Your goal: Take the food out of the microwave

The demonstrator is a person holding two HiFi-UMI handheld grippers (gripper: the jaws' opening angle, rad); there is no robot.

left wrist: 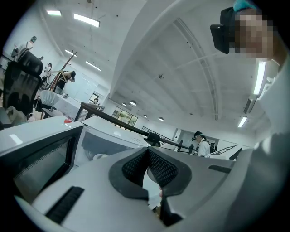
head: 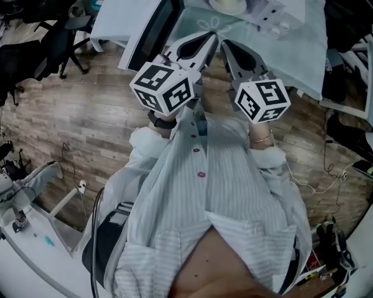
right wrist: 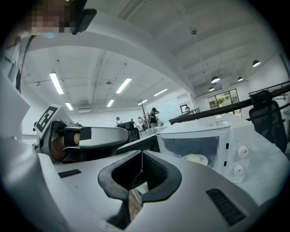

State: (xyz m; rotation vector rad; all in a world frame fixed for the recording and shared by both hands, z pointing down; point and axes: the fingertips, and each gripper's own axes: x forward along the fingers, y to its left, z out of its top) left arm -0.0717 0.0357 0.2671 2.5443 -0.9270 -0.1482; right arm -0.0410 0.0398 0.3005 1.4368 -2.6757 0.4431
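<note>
The white microwave [right wrist: 226, 140] stands on a table covered with a pale cloth [head: 303, 52], its door [right wrist: 138, 145] swung open to the left. Inside it lies pale food on a plate [right wrist: 195, 159], which also shows as the plate [head: 228, 6] at the top of the head view and the plate [left wrist: 99, 157] in the left gripper view. My left gripper [head: 211, 37] and right gripper [head: 224, 43] are held side by side just short of the table and point at the microwave [head: 262, 14]. Both are shut with nothing between their jaws. The left gripper [right wrist: 90, 138] shows beside the right one.
Office chairs [head: 61, 35] stand on the wooden floor at the left. A white table [head: 29, 250] with small items is at the lower left. Cables [head: 315, 186] lie on the floor at the right. People [left wrist: 201, 142] stand far off in the room.
</note>
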